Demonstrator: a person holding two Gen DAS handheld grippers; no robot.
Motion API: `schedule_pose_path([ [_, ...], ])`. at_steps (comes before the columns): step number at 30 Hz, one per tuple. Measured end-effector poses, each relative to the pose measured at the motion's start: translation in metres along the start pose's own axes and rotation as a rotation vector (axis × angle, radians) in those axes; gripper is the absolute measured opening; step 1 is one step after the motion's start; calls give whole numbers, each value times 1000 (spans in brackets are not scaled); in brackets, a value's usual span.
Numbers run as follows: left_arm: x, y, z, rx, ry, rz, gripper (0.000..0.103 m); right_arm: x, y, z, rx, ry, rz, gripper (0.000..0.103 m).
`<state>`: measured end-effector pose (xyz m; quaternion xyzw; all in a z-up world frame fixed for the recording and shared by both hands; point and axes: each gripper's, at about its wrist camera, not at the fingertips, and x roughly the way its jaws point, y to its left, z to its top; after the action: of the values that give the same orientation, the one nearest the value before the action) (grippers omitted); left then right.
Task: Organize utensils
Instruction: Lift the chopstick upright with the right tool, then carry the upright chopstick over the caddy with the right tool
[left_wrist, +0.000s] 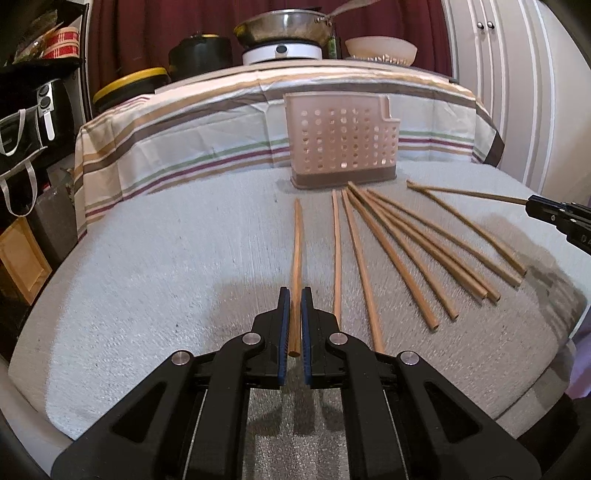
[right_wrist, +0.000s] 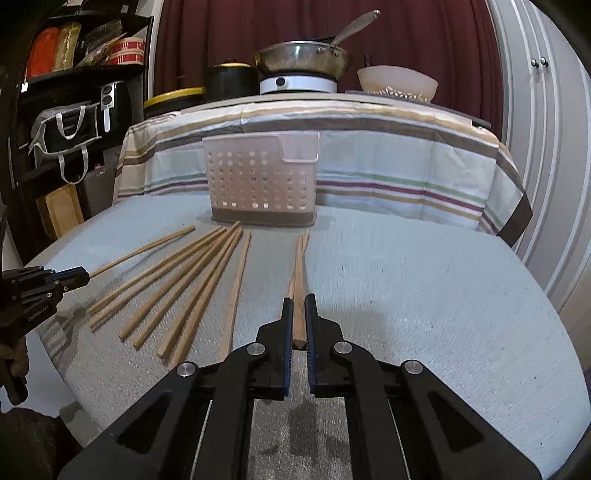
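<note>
Several wooden chopsticks (left_wrist: 399, 251) lie fanned on a grey mat in front of a perforated plastic utensil caddy (left_wrist: 341, 142). My left gripper (left_wrist: 295, 295) is shut on the thick end of one chopstick (left_wrist: 296, 258) at the left of the fan. My right gripper (right_wrist: 299, 301) is shut on another chopstick (right_wrist: 299, 277) at the right of the fan; a second stick lies just beside it. The caddy (right_wrist: 262, 181) stands upright beyond the tips. The right gripper also shows at the edge of the left wrist view (left_wrist: 554, 214), the left gripper in the right wrist view (right_wrist: 74, 277).
A striped cloth (left_wrist: 184, 140) covers a raised surface behind the mat (left_wrist: 147, 295). On it stand a pan on a hot plate (left_wrist: 284, 33), a cream bowl (left_wrist: 380, 50) and black pots. Dark shelving with bags stands at left; white cabinet doors at right.
</note>
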<state>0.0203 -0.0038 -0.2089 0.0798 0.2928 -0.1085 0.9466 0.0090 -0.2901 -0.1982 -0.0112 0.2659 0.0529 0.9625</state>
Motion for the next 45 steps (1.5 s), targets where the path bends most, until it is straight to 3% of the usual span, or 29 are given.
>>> schedule_pose_path([
  [23, -40, 9, 57, -40, -160, 49, 6, -25, -2, 45, 31, -113, -4, 7],
  [45, -14, 35, 142, -50, -227, 60, 6, 6, -13, 107, 61, -173, -6, 7],
])
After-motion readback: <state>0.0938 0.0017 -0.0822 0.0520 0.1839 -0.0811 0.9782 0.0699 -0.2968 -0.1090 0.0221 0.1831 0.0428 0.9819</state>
